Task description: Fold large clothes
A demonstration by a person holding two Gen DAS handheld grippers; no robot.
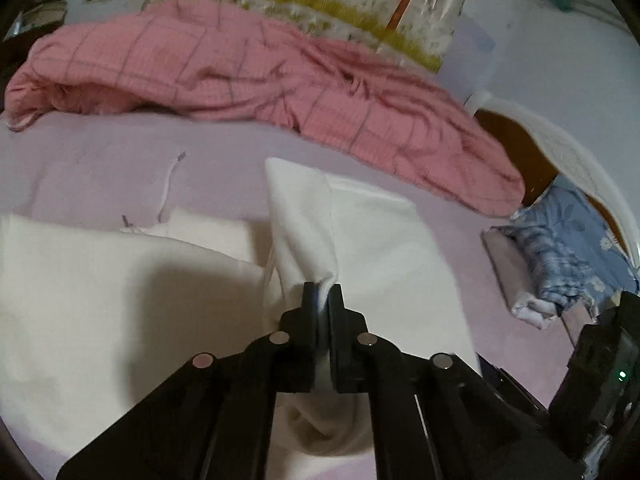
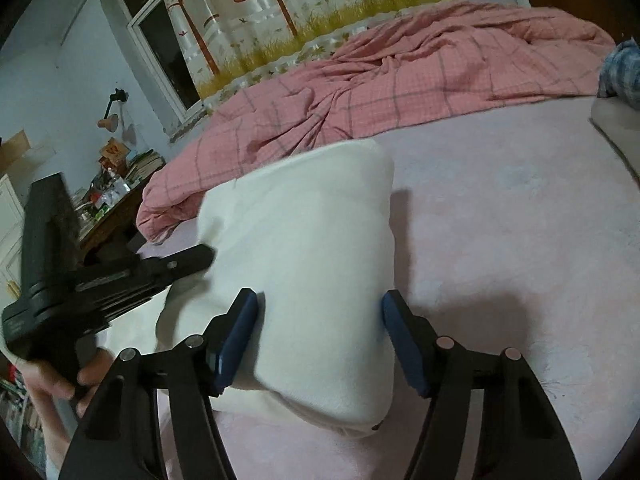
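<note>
On the bed, white garment (image 2: 312,240) lies partly folded.

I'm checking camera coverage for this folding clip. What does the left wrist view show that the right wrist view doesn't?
Only the left wrist view shows the left gripper shut on a pinched fold of the white garment, plus a thin cord on the sheet. Only the right wrist view shows the right gripper open over the garment, a window, a cluttered side table and the hand holding the left gripper. Both show the garment, pink plaid blanket, lavender sheet and tree-print curtain.
</note>
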